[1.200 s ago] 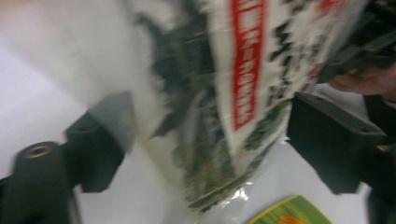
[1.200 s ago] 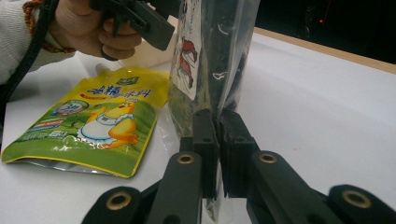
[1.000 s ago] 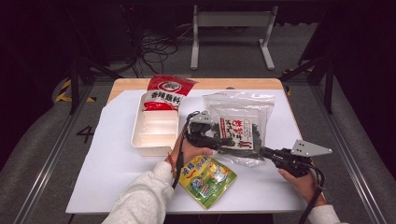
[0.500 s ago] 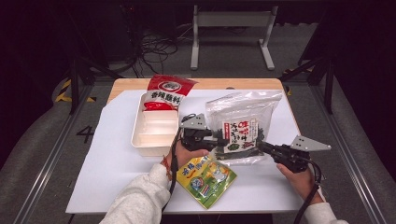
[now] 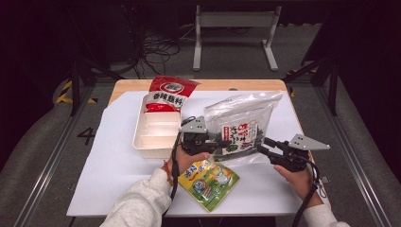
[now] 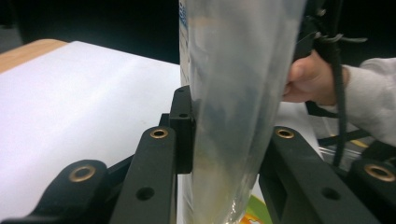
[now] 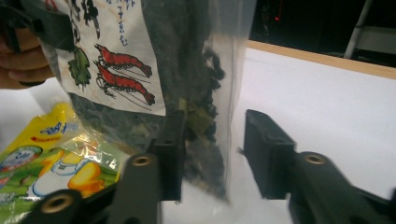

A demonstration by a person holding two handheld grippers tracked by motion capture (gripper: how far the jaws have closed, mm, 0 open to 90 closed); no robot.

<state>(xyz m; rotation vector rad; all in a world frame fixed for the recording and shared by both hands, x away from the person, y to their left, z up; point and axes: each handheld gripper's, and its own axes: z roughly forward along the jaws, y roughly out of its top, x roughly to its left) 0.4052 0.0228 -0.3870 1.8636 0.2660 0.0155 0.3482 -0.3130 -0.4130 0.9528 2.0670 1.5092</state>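
The left gripper is closing its jaws on the clear bag of dried seaweed, pinching it upright. The right gripper is spreading its jaws, the bag's edge between them, one pad standing clear.

Inventory, placed relative to the white tray (one, divided into compartments):

- Snack bags: three. One red bag lying over the tray's far end; one clear bag of dark seaweed with a shrimp label, just right of the tray; one yellow-green bag near the tray's front right corner.
- Claws: two. Left claw right of the tray; right claw farther right.
- Desk: one, under the tray, covered by one white sheet.
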